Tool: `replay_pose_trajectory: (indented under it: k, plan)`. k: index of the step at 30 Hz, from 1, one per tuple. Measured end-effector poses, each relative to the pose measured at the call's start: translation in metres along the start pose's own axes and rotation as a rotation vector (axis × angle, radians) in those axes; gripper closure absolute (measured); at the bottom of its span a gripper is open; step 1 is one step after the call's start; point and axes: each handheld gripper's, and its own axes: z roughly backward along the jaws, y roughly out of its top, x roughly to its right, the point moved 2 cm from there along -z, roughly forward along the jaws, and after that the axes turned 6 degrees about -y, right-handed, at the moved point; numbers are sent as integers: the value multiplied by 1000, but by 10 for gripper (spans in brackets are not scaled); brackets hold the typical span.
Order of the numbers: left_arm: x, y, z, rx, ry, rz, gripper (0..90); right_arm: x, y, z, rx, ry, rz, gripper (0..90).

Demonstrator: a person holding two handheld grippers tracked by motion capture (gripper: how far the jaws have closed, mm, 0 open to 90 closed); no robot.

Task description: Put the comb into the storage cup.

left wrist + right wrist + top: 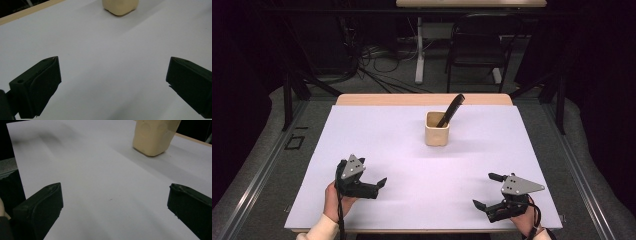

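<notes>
Both jaws spread and empty, the left hand-held gripper [371, 172] and right hand-held gripper [485, 191] rest low on the tabletop [377, 135], the cup [437, 128] holding a leaning comb [452, 109] well ahead between them, neither clearly nearer.

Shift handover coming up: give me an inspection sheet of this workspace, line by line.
Surface: white sheet on a wooden table, bare and clean.
Job's things: cream cup upright, black comb leaning in it.
Clutter: nothing seen.
Grippers: left gripper and right gripper open, holding nothing, near the front edge.
Cables: one trails from each gripper; loose cables on the floor behind.
Surroundings: black chair, dark curtains.
</notes>
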Motion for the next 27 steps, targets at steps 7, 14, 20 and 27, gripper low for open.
replay_pose_trajectory:
  k: [7, 14, 20, 27]
  plan:
    - [4, -9, 7, 3, 9, 1, 0, 0, 0, 0, 0, 0, 2, 0]
    - [7, -15, 17, 11, 25, 2, 0, 0, 0, 0, -2, -1, 0, 0]
    - [9, -22, 24, 8, 38, 3, 0, 0, 0, -1, -3, -3, -1, 0]
    - [10, -29, 32, 14, 49, 17, 0, 0, 0, -1, -3, -5, 1, 0]
